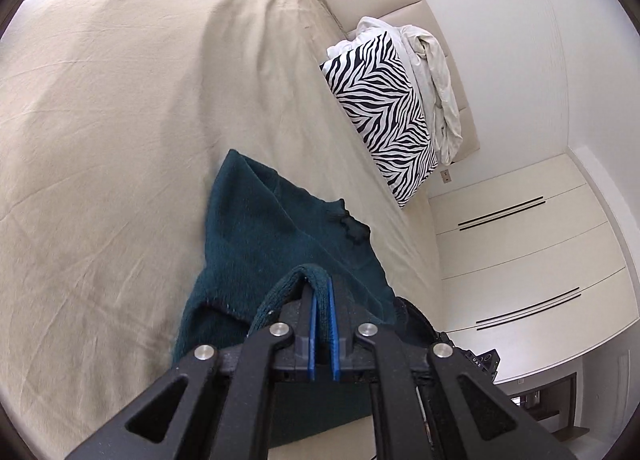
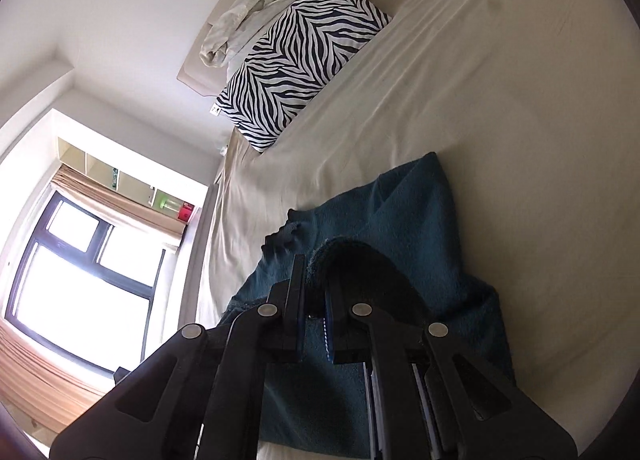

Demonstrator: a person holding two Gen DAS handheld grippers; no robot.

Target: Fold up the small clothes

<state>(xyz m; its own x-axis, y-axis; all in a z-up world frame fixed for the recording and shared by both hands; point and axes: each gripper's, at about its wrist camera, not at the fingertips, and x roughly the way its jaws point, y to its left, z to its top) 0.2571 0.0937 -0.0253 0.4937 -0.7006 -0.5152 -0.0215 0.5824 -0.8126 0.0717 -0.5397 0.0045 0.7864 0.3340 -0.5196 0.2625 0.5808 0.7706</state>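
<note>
Sweater [image 1: 256, 228] dark teal, spread on beige bed sheet [image 1: 100, 120] | left gripper [image 1: 319, 292] nearly closed, pinching a folded sweater edge | right gripper [image 2: 314, 280] nearly closed, pinching another edge | zebra pillow [image 1: 384, 112] at headboard, well apart

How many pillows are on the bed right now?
1. A zebra-print pillow lies at the head of the bed, against the headboard, with a crumpled white cloth bunched behind it. That cloth could be hiding another.
</note>
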